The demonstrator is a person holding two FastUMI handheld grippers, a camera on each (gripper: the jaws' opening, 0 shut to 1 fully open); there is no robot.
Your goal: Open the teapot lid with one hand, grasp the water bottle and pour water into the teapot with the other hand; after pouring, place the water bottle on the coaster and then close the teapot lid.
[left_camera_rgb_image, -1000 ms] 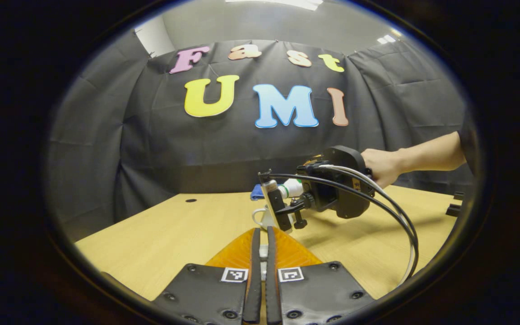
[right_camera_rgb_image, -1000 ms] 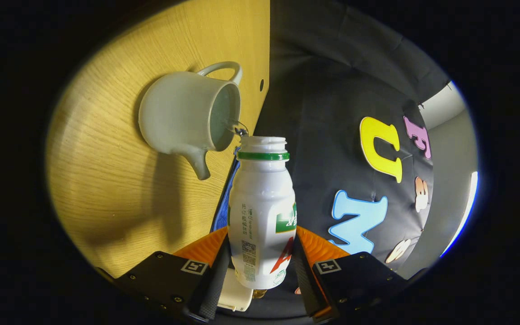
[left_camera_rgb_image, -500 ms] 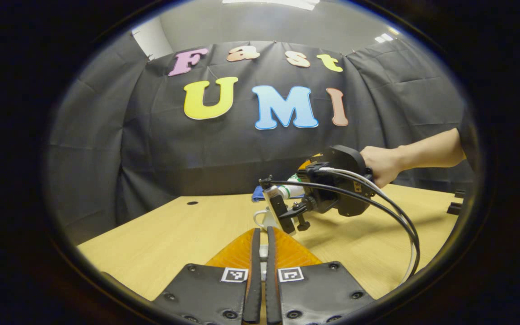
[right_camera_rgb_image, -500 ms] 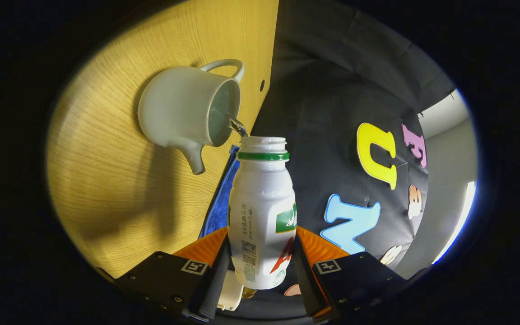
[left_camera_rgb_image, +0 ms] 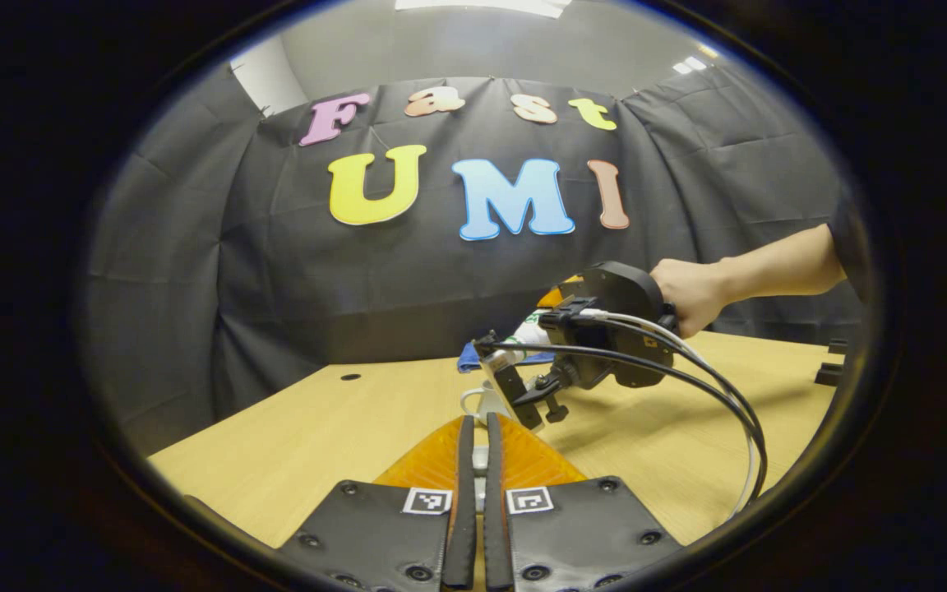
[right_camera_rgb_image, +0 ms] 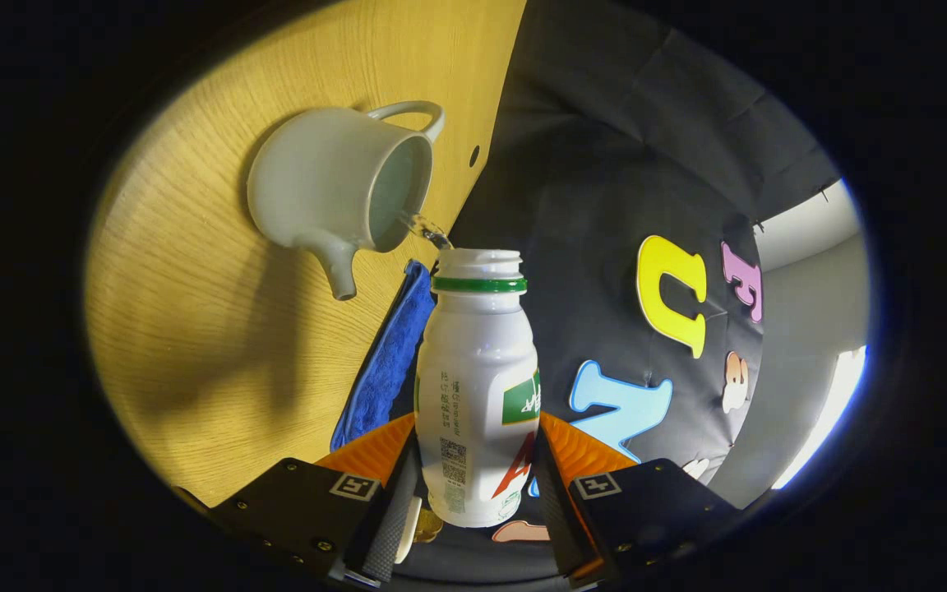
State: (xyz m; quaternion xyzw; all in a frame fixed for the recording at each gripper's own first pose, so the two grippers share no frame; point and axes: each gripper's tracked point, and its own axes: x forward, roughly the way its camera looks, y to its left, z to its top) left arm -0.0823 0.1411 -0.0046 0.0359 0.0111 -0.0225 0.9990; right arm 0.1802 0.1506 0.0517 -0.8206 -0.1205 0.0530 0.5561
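Observation:
My right gripper [right_camera_rgb_image: 476, 448] is shut on a white water bottle [right_camera_rgb_image: 478, 370] with a green neck ring, tipped over toward the table. A thin stream of water [right_camera_rgb_image: 424, 230] runs from its mouth into the open, lidless white teapot [right_camera_rgb_image: 317, 189]. In the left gripper view the teapot [left_camera_rgb_image: 486, 403] stands on the table just beyond my left gripper [left_camera_rgb_image: 480, 423], partly hidden by it. That gripper is shut on a small pale piece, the teapot lid [left_camera_rgb_image: 480, 460]. Above the teapot a hand [left_camera_rgb_image: 687, 296] holds the right gripper, with the bottle [left_camera_rgb_image: 525, 335] in it.
A blue cloth pad [right_camera_rgb_image: 387, 362] lies on the wooden table [right_camera_rgb_image: 194, 329] behind the teapot, near the booth wall; it is also the blue cloth pad [left_camera_rgb_image: 467, 355] in the left gripper view. Black cables [left_camera_rgb_image: 736, 411] hang from the right gripper. A small dark fixture [left_camera_rgb_image: 829, 374] sits at the table's right edge.
The right gripper has lifted and swung a little, so the teapot sits higher in its view and more blue cloth shows. Water keeps running. The left gripper has stayed put.

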